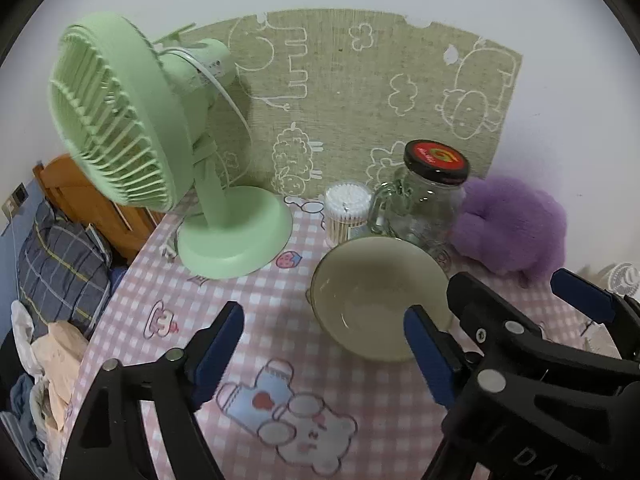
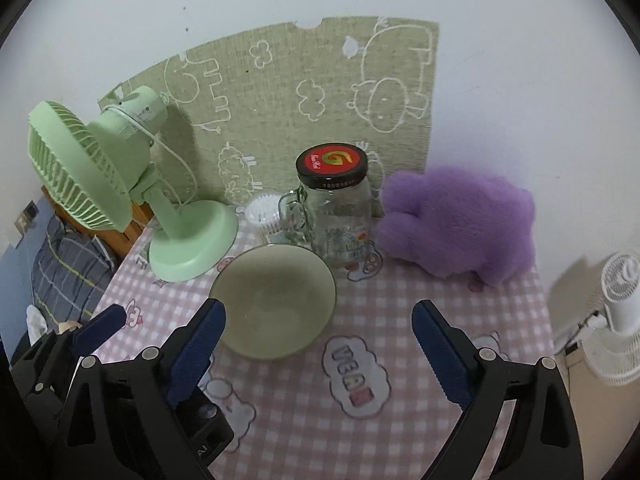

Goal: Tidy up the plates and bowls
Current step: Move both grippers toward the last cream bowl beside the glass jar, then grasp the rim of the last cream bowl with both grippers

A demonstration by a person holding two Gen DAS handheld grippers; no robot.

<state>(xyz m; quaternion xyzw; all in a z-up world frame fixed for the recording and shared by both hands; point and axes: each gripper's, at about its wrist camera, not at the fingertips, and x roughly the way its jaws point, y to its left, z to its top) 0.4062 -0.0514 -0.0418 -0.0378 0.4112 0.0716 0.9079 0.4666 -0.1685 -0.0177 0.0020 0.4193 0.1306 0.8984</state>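
Observation:
A pale olive bowl [image 1: 380, 296] stands upright and empty on the pink checked tablecloth [image 1: 280, 320]; it also shows in the right wrist view [image 2: 274, 300]. My left gripper [image 1: 324, 332] is open and empty, just in front and left of the bowl, its right finger near the bowl's front rim. My right gripper [image 2: 318, 332] is open and empty, in front of the bowl's right side. The right gripper also shows in the left wrist view [image 1: 516, 300], and the left gripper's finger in the right wrist view [image 2: 100, 330]. No plates are in view.
A green desk fan [image 1: 132, 136] stands at the back left. A cotton swab tub [image 1: 346, 208], a lidded glass jar [image 1: 428, 200] and a purple plush toy [image 1: 516, 228] stand behind the bowl against the wall. The table's left edge drops to a bed. A white fan [image 2: 620, 304] stands right.

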